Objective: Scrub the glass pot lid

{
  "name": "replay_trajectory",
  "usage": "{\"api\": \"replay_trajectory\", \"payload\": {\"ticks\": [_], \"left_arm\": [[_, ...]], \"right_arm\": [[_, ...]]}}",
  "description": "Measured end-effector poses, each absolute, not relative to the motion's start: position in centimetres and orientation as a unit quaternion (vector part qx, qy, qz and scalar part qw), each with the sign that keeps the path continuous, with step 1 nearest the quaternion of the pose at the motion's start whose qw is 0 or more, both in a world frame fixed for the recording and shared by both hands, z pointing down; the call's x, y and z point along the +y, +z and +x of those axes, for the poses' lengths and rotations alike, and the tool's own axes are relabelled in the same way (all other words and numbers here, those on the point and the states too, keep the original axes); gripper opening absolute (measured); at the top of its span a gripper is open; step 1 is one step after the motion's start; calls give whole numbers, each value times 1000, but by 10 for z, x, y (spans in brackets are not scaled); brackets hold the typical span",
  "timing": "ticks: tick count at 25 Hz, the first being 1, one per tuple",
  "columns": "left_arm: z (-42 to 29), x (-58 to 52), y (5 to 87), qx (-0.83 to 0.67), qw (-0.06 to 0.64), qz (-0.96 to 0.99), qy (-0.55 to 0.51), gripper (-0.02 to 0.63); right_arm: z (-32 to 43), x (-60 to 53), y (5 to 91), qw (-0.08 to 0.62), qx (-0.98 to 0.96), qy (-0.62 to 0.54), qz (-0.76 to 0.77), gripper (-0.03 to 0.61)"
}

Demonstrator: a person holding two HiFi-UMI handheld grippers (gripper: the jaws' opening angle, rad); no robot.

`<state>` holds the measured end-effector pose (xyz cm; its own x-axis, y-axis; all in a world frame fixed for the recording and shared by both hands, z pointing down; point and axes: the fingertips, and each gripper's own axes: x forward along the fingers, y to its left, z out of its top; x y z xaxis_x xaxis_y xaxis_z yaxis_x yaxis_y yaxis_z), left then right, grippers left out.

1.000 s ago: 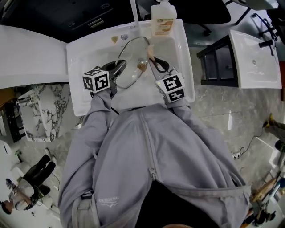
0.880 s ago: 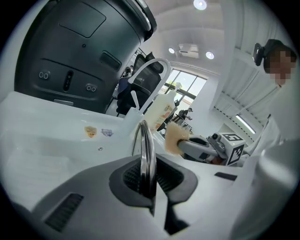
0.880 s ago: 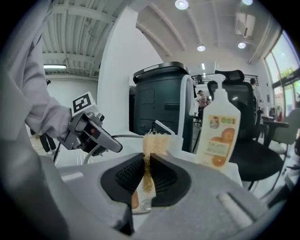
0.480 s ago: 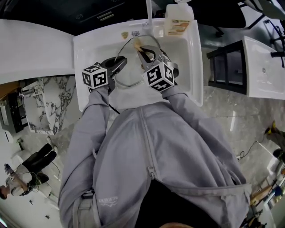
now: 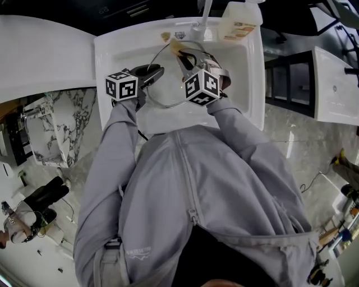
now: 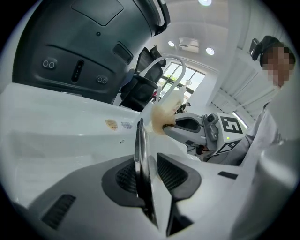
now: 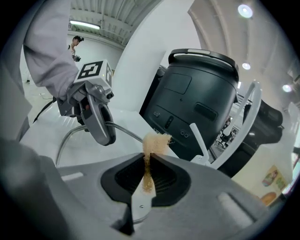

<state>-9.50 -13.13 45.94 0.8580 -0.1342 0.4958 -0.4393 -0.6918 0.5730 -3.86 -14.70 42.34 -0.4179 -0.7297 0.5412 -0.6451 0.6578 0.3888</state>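
Compared with a second ago, the right hand-held gripper [image 5: 186, 60] sits further in over the glass pot lid [image 5: 166, 85] and is rolled, so its marker cube shows a corner rather than a flat face. The left hand-held gripper [image 6: 149, 162] has just been opening its jaws. They stand spread, with the lid's metal rim upright between them, close against the left pad and clear of the right one.

The right hand-held gripper is pinching a thin tan scrub pad [image 7: 153, 143], whose frayed top sticks out past the jaw tips at the lid's far edge. Both point forward and downward into the sink [image 5: 112, 51], grey sleeves reaching in from below.

The lid stands on edge in the basin, between the two. It is a clear round pane ringed by a bright steel band. The pad looks coarse and fibrous. The sink is glossy white and rectangular, set in a white counter [image 5: 39, 61]. A faucet [image 5: 205, 11] and a pale soap bottle [image 5: 242, 23] stand at its far rim.
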Motion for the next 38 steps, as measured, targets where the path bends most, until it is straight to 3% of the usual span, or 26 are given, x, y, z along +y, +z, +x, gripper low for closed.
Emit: {"api": "replay_trajectory", "payload": {"ticks": [5,14,29,38], "left_arm": [[-106,-135,469,-131,374,894,209,89],[-110,-130,470,-70,336,911,228,96],[-147,-125,463,-77,355,898,247,75],[-148,-125,464,-102,351,895,256,75]], "right_arm": [[-60,-156,438,404,-818,-84,400,32],[-76,-168,459,483,-769,-108,404,32],[-130,-113,465,504,-775,-156,348,32],[-147,-69,483,477,-826,-106,282,32]]}}
